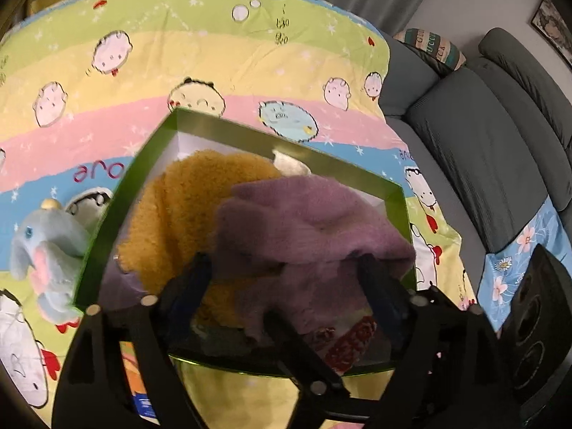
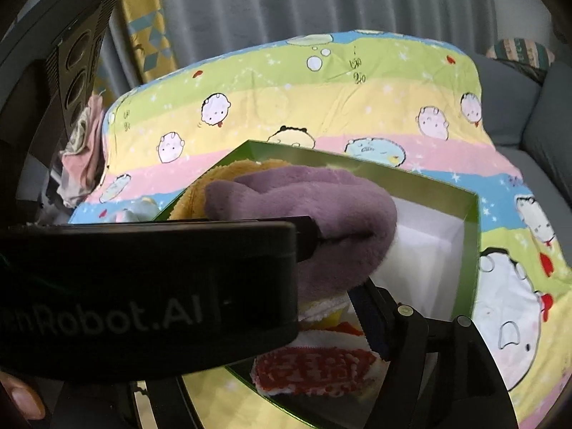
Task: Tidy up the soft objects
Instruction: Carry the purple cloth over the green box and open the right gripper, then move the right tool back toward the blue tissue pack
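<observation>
Both tools (image 1: pixel 286 271) (image 2: pixel 339 268) spread around the purple cloth (image 1: pixel 314 221).

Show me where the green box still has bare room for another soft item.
The free patch is the white floor in the box's right corner, bordered by the green walls and the purple cloth. The left side is crowded: orange plush under the purple cloth, with a red-patterned towel at the near wall.

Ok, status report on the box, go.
Both claws open, left claw over purple cloth. Cloth in green box, atop orange plush. Blue elephant outside.
</observation>
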Demonstrator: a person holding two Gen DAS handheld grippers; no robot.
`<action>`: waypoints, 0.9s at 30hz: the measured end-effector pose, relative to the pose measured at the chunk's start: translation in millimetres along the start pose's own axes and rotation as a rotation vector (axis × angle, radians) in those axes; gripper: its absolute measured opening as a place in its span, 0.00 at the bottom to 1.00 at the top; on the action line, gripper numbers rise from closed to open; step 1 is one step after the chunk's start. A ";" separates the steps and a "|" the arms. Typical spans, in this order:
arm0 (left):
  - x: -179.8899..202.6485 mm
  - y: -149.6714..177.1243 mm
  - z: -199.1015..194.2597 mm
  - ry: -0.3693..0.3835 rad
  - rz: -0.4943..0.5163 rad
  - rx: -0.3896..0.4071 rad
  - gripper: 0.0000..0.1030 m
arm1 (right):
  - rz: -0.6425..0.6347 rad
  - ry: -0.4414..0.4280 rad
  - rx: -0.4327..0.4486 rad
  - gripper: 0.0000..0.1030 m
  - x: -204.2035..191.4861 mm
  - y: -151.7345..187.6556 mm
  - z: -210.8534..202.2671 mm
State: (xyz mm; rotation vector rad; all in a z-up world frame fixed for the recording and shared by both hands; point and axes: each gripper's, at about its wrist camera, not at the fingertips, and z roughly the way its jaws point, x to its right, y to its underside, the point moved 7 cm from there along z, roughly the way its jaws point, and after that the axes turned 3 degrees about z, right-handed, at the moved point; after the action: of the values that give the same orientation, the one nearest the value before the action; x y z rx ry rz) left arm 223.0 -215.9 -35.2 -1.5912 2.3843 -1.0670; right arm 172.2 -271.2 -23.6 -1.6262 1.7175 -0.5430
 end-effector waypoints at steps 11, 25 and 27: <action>-28.7 -0.7 -29.6 -0.062 -0.045 0.053 1.00 | -0.006 0.033 0.044 0.72 0.6 -6.4 -24.1; -75.3 29.7 -100.5 -0.028 -0.140 0.140 0.99 | 0.020 -0.017 0.220 0.82 1.2 -20.6 -93.3; -86.0 39.1 -112.0 -0.027 -0.159 0.158 0.99 | 0.017 -0.011 0.234 0.82 0.6 -19.3 -98.5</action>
State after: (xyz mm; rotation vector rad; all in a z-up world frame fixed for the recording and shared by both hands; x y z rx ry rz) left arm 183.9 -79.3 0.6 -1.7487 2.1266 -1.2197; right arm 113.9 -290.0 55.8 -1.4453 1.5932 -0.6978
